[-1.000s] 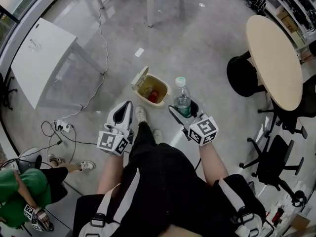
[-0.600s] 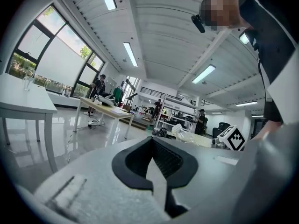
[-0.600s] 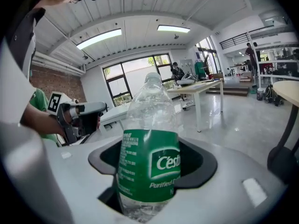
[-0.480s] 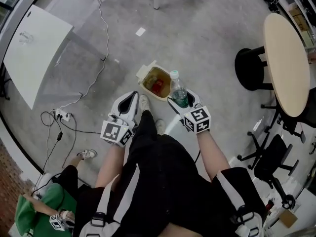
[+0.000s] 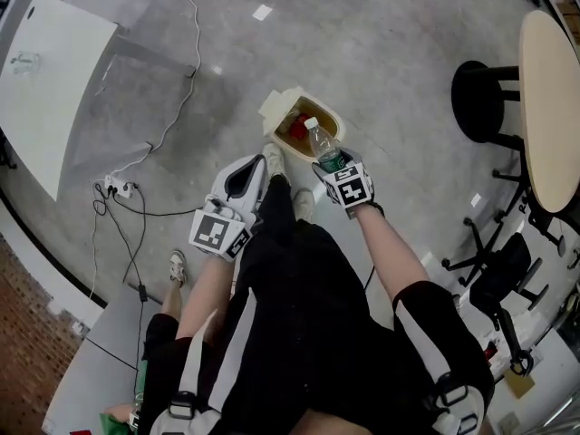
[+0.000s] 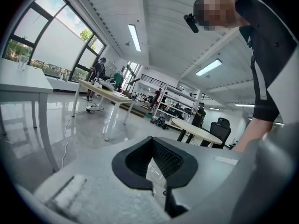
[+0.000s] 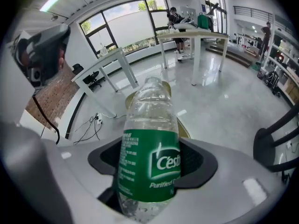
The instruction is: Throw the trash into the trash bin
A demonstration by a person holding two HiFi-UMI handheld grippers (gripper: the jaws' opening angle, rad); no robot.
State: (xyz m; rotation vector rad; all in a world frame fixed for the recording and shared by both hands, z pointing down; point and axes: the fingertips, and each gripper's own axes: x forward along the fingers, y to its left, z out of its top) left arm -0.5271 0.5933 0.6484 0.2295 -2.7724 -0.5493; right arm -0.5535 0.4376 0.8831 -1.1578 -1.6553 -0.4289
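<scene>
Bottle brought down to the bin

Within the last second the right gripper [image 5: 332, 164] has dropped and tipped nose-down. Its jaws are clamped round the bottle [image 5: 319, 144], whose cap now overlaps the open bin [image 5: 317, 111], so release looks close. The left gripper [image 5: 255, 165], jaws together on nothing, points nearly level beside the person's leg.

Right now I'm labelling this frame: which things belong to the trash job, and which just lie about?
Job: water bottle, trash bin, right hand-held gripper holding it.
Lying about: white table, round table, office chair, power strip.
</scene>
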